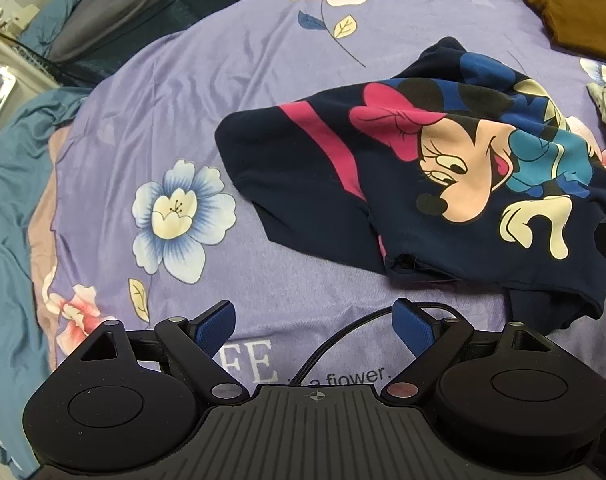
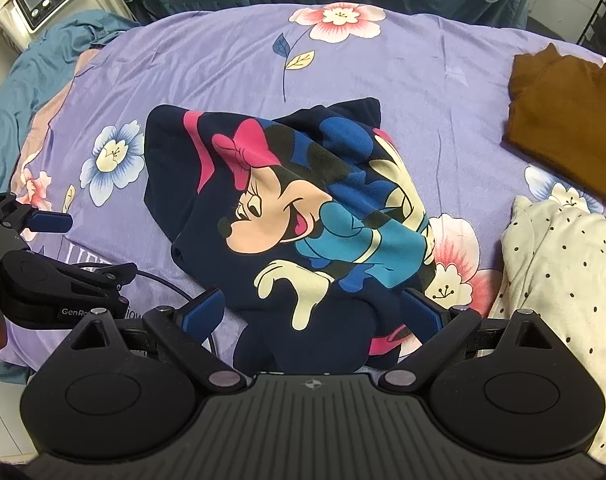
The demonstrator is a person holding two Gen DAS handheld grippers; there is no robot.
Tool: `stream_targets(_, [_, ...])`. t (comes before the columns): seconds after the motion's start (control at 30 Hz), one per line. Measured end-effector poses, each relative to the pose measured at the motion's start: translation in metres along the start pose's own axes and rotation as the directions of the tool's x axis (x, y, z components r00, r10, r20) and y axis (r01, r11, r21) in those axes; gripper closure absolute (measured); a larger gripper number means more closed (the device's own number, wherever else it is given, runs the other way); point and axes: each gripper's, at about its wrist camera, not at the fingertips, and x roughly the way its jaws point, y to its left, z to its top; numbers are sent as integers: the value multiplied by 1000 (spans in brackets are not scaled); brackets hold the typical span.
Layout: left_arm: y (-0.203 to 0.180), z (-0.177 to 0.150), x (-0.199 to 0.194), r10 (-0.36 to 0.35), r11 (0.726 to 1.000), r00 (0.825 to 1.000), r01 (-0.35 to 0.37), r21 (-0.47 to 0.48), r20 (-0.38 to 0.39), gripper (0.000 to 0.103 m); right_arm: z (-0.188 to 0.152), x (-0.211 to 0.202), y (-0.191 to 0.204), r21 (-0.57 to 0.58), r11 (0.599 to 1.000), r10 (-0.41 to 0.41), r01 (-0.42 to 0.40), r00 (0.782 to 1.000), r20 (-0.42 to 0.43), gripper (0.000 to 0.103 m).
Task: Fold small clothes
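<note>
Right wrist view showed the navy cartoon shirt (image 2: 303, 216) crumpled mid-bed, its near hem between the spread, empty fingers of the right gripper (image 2: 313, 312). Left gripper (image 1: 315, 324), likewise spread, hovered beside it; spreading the shirt flat first seemed wise.

A bed carries everything, covered by a lilac sheet (image 2: 443, 92) printed with pink and blue flowers and some lettering near the front edge. On it lie a crumpled navy shirt (image 2: 303, 216) with a cartoon mouse print at the centre, a brown garment (image 2: 563, 120) far right, and a cream dotted garment (image 2: 563, 280) just in front of the brown one. Teal bedding (image 2: 43, 52) bunches along the sheet's left edge.
</note>
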Motion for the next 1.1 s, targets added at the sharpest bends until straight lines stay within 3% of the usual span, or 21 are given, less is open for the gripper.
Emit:
stream_targets(0.7, [6,-9,2,6,1000,999,-7,-29,-32,0,1,3,-1,-36,999,-31,31,999,-8,7])
stream_targets(0.9, [33,-15,0,-7,993,999,1,-121,-52,0,1,6,0,-53,998,-31,29,999,-28,7])
stream_targets(1.0, [65,-21,-7,-19,974,999,7,-227,-49,0,1,6,1,-67,998,-21,19,999,-25,7])
stream_targets(1.1, [99,-26,-16,29,951,998,-45,-306,-57,0,3,7,3,-91,996,-20,18,1000,-23,7])
